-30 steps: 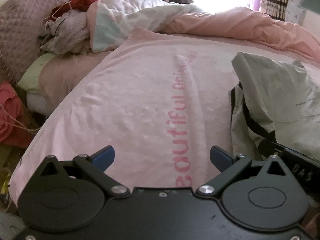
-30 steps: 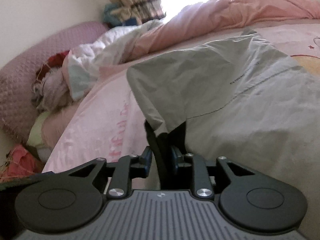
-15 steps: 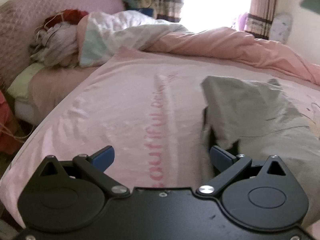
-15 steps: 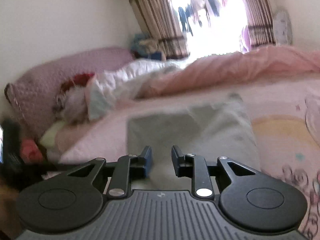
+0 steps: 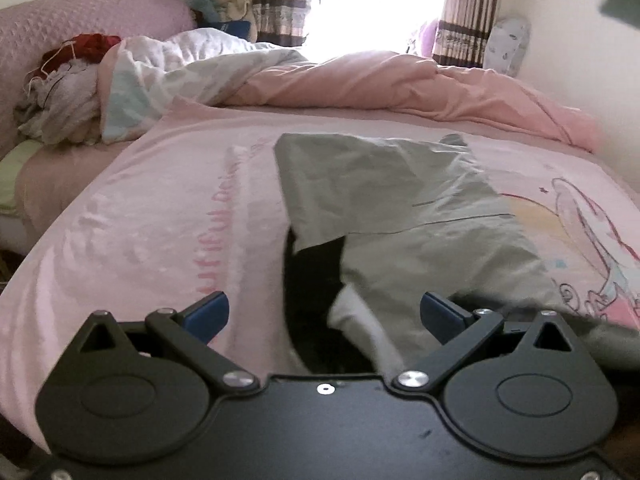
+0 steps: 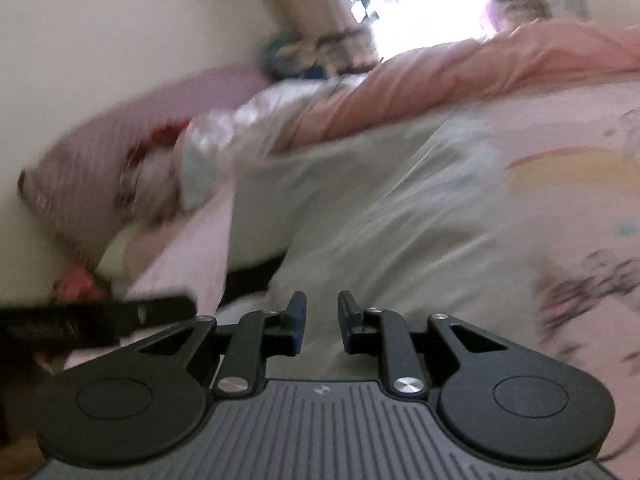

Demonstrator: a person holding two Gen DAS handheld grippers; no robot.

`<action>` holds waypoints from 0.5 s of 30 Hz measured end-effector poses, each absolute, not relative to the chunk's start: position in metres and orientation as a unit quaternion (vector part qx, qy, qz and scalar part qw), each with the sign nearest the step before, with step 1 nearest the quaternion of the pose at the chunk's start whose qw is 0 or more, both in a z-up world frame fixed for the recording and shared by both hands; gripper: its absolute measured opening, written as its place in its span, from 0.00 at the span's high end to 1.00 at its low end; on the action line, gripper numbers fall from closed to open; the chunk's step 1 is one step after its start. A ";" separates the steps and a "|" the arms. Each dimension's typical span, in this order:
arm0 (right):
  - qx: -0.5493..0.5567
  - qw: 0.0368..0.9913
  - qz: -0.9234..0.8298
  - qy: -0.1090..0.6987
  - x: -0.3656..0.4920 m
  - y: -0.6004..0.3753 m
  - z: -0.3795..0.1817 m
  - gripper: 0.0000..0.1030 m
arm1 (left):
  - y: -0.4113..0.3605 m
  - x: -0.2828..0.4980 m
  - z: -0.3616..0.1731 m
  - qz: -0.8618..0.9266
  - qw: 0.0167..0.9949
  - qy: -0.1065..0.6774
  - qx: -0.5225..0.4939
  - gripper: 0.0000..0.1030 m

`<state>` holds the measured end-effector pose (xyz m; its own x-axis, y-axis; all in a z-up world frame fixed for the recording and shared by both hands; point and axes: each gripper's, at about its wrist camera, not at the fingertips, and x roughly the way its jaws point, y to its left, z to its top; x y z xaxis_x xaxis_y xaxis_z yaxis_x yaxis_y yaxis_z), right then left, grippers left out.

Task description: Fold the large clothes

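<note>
A large grey garment [image 5: 400, 208] with a black lining lies on the pink bed sheet [image 5: 160, 216], its top part folded over. My left gripper [image 5: 324, 314] is open wide and empty, just above the garment's near black edge. In the blurred right wrist view the same garment [image 6: 380, 208] fills the middle. My right gripper [image 6: 322, 320] is above its near edge, jaws a small gap apart with nothing between them. The left gripper's body shows in the right wrist view as a dark bar [image 6: 100, 316] at the left.
A bunched pink duvet [image 5: 400, 84] and a white quilt [image 5: 180, 64] lie across the far side of the bed. A pile of clothes [image 5: 60, 92] sits by the pink headboard [image 5: 80, 16]. Curtains and a bright window are behind.
My right gripper has let go of the garment's black edge, opened slightly and pulled back. The garment now lies on the bed. My left gripper has shifted right, over the garment's near edge.
</note>
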<state>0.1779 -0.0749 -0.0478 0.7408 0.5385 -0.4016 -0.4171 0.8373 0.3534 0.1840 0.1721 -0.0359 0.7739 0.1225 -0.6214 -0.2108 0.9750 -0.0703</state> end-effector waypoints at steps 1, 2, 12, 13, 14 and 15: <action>0.122 0.930 0.248 0.241 0.174 -0.087 -0.040 0.78 | 0.169 0.185 -0.035 0.081 0.940 0.323 -0.071 0.00; 0.122 0.933 0.239 0.239 0.171 -0.095 -0.038 0.78 | 0.167 0.186 -0.036 0.071 0.941 0.322 -0.074 0.00; 0.120 0.923 0.228 0.287 0.177 -0.122 -0.088 1.00 | 0.168 0.211 -0.121 0.098 0.895 0.436 -0.014 0.00; 0.115 0.921 0.230 0.293 0.178 -0.122 -0.084 1.00 | 0.171 0.210 -0.118 0.099 0.893 0.438 -0.016 0.00; 0.112 0.920 0.232 0.295 0.176 -0.124 -0.081 1.00 | 0.168 0.208 -0.115 0.104 0.894 0.436 0.003 0.00; 0.107 0.919 0.235 0.297 0.174 -0.124 -0.075 1.00 | 0.163 0.206 -0.112 0.111 0.894 0.433 0.023 0.00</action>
